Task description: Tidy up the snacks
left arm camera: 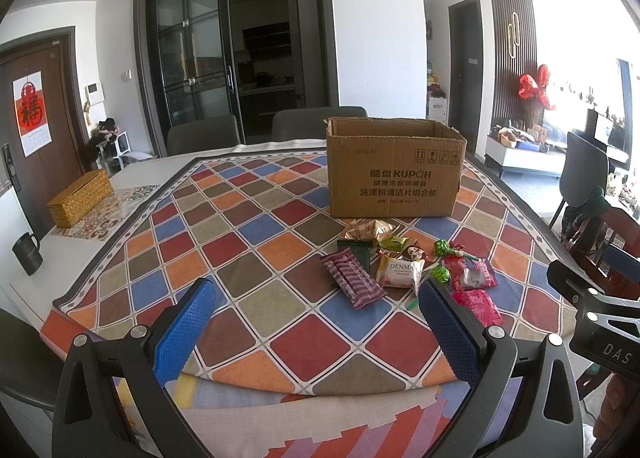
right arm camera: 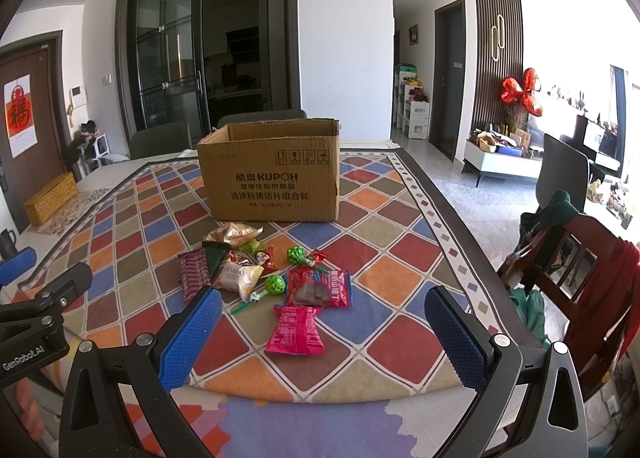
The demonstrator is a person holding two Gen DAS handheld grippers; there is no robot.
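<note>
— Snacks (right arm camera: 264, 278) lie heaped ahead of both tongs; wrappers overlap, so the lower packets are half hidden and their print is hard to read.

— And the cardboard box (right arm camera: 272, 174)?

— Beyond the heap, open-topped; its inside can't be seen.

— Tongs?

— Left tongs (left arm camera: 316, 322) and right tongs (right arm camera: 324, 330) both spread apart, holding nothing, above the near edge of the surface (right arm camera: 400, 278) with its checked cloth. Chairs stand behind it, with dark glass doors beyond.

Diamond-checked cloth (right arm camera: 400, 270) on the tabletop runs red, orange, blue, olive and brown with pale lines. Plain brown cardboard box (right arm camera: 272, 182) carries dark print. Maroon striped wrapper (right arm camera: 193, 274), bright pink packet (right arm camera: 296, 332), green foil lollipop (right arm camera: 275, 284). Blue dimpled claw pads (left arm camera: 184, 332).
</note>
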